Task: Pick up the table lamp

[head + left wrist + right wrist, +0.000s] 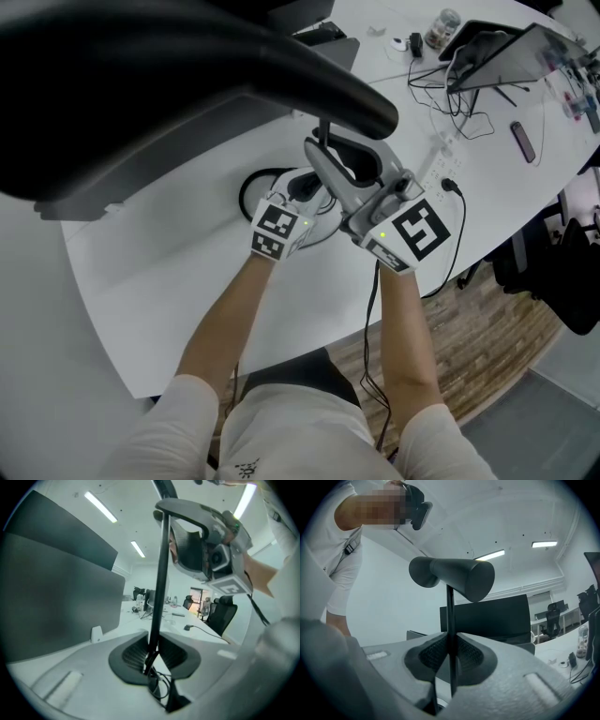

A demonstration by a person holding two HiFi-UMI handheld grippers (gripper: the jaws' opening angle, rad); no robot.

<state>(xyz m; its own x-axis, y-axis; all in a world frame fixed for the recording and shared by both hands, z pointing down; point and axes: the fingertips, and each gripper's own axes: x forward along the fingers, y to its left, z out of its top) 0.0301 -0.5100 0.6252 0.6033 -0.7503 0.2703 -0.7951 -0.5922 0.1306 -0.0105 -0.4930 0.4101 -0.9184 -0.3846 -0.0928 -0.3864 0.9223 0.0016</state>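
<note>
White office table [187, 281], a dark monitor [487, 616] behind it, other people's clutter at the far end. The table lamp [454, 576] stands near the middle of the table, right in front of me, with what looks like its round base [251, 187] half hidden under my hands.

I'd say the grab is done and the lift hasn't started. The left gripper [151, 660] has its fingers [133, 653] closed onto the thin black stem [159, 583] low down. The right gripper [451, 639] is pinching the same stem between its fingers [473, 656], coming in from the other side. Both hands are clamped on one skinny pole, close together.

The stem is the lamp's long axis and it stands upright, pretty much vertical. The cone-shaped head sits across the top, roughly level. Its wide mouth points to the right in the right gripper view.

Next up, I reckon both hands need to rise together, straight up, with the stem kept plumb. The head looks top-heavy to me, and a pole that thin could twist or slide in the pads if one hand leads. There are also loops of black cord [161, 686] under the left fingers. I can't tell if they belong to the lamp, so I'd watch for a snag.
</note>
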